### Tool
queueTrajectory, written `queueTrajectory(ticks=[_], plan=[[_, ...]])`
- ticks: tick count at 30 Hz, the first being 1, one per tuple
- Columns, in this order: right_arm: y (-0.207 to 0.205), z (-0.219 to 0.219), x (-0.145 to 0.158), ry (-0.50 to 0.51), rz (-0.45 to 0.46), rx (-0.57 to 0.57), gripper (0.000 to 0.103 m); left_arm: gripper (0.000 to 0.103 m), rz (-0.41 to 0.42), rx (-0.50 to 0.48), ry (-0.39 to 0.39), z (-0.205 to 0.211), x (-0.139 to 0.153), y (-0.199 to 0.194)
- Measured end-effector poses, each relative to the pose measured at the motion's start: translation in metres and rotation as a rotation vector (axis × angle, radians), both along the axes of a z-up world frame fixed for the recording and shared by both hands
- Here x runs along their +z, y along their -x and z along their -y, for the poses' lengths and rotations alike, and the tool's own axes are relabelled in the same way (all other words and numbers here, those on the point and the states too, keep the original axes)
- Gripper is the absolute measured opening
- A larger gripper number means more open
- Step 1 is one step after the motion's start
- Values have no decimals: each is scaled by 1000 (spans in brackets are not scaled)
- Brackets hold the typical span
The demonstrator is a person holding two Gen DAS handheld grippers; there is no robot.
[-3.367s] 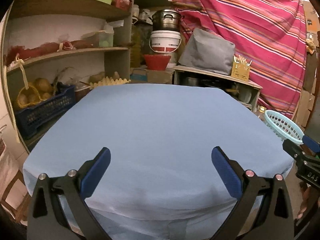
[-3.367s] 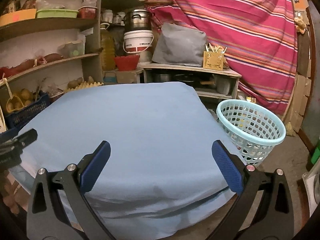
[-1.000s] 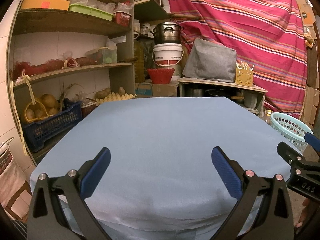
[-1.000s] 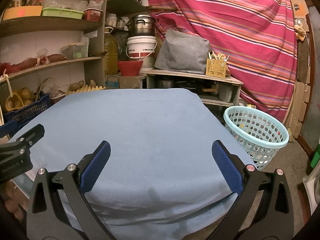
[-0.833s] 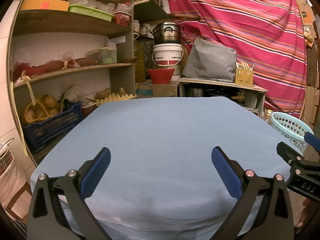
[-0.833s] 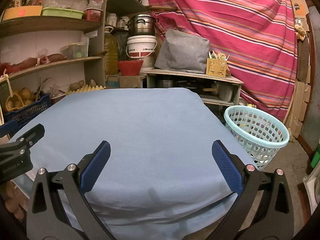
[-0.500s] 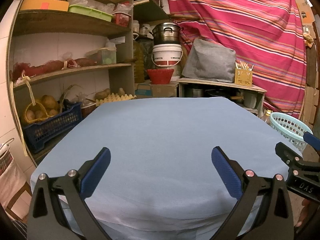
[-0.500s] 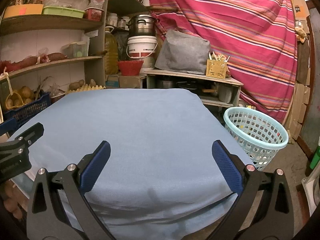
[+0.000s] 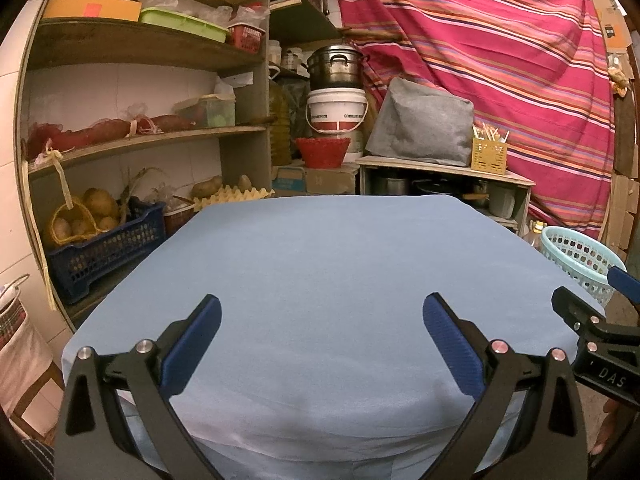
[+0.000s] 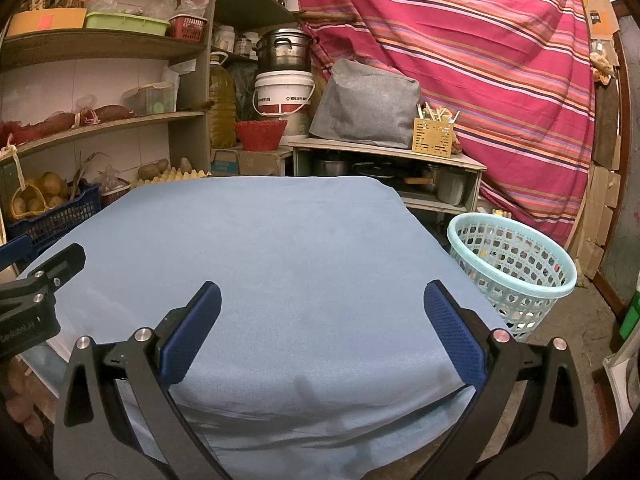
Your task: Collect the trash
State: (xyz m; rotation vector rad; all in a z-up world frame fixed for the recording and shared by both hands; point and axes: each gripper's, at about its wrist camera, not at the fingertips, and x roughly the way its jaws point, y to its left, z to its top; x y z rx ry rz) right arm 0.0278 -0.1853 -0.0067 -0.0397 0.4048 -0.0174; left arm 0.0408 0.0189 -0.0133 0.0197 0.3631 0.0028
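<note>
A table under a pale blue cloth [image 9: 332, 264] [image 10: 272, 248] fills both views, and I see no trash on it. A light turquoise perforated basket [image 10: 514, 268] [image 9: 578, 256] stands on the floor off the table's right side, with small items showing through its holes. My left gripper [image 9: 320, 330] hangs open over the table's near edge, nothing between its blue pads. My right gripper [image 10: 322, 328] is open too, over the near right part of the table. Each gripper shows at the edge of the other's view.
Wooden shelves [image 9: 132, 140] with potatoes, a dark blue crate [image 9: 100, 248] and boxes line the left. Behind the table are a low cabinet [image 10: 384, 152] with a grey cover and a yellow utensil holder, a white bucket [image 10: 284, 98], a pot, and a striped red cloth [image 10: 480, 60].
Both grippers have tilted up and drawn back a little since the earliest frames, so more shelving shows. Over the last second the views barely shift. Both stay open.
</note>
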Motion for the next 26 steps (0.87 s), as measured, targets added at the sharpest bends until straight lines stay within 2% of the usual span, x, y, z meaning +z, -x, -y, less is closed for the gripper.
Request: queueTrajectory(ticks=[26], plan=[[0, 0, 0, 0, -4, -1, 99, 99, -10, -1, 15, -10, 2, 0]])
